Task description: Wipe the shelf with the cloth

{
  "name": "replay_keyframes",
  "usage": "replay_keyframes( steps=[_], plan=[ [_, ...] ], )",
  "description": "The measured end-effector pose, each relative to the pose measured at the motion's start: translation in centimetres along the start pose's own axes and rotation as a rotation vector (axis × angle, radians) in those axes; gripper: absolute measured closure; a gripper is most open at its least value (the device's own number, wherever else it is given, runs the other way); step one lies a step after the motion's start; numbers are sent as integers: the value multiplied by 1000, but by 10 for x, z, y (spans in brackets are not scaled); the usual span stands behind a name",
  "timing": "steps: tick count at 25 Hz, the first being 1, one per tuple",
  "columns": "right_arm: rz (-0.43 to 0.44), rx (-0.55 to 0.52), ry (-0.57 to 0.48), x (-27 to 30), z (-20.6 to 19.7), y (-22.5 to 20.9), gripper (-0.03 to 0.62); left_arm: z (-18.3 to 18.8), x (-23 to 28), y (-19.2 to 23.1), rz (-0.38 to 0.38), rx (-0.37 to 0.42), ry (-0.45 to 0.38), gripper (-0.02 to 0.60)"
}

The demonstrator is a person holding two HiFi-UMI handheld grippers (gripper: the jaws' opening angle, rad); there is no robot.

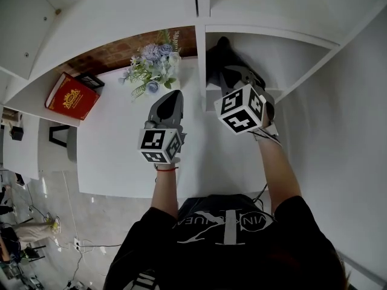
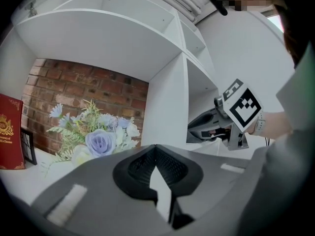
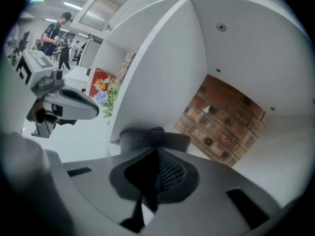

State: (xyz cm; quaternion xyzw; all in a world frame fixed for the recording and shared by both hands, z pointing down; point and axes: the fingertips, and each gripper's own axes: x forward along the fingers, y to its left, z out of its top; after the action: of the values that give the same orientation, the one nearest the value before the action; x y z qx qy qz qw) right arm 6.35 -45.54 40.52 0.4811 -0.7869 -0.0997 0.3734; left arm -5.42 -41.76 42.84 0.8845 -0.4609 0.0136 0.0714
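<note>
The dark grey, soft, felt-like cloth (image 1: 218,54) lies bunched on the floor of the right-hand compartment of the smooth white board shelf (image 1: 115,153), against its left wall; rough red brick backs that compartment. The right gripper (image 3: 157,149), with matt grey moulded jaws and ribbed black pads, reaches in and is clenched on a fold of the cloth (image 3: 147,137). The left gripper (image 2: 155,147) hovers over the open shelf top, its jaw tips pressed together on nothing. Beyond it stand a bushy bouquet of pale blue and white artificial flowers (image 1: 151,65) and a flat red book with gold ornament (image 1: 71,95).
</note>
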Motion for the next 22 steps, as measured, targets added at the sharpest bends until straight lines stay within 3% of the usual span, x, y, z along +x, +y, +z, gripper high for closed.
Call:
replay_keyframes(
  steps=[6, 22],
  plan=[
    [-27, 48, 20, -7, -15, -14, 583, 6, 11, -4, -24, -4, -9, 571],
    [-258, 168, 155, -36, -77, -73, 583, 6, 32, -21, -96, -17, -11, 571]
  ],
)
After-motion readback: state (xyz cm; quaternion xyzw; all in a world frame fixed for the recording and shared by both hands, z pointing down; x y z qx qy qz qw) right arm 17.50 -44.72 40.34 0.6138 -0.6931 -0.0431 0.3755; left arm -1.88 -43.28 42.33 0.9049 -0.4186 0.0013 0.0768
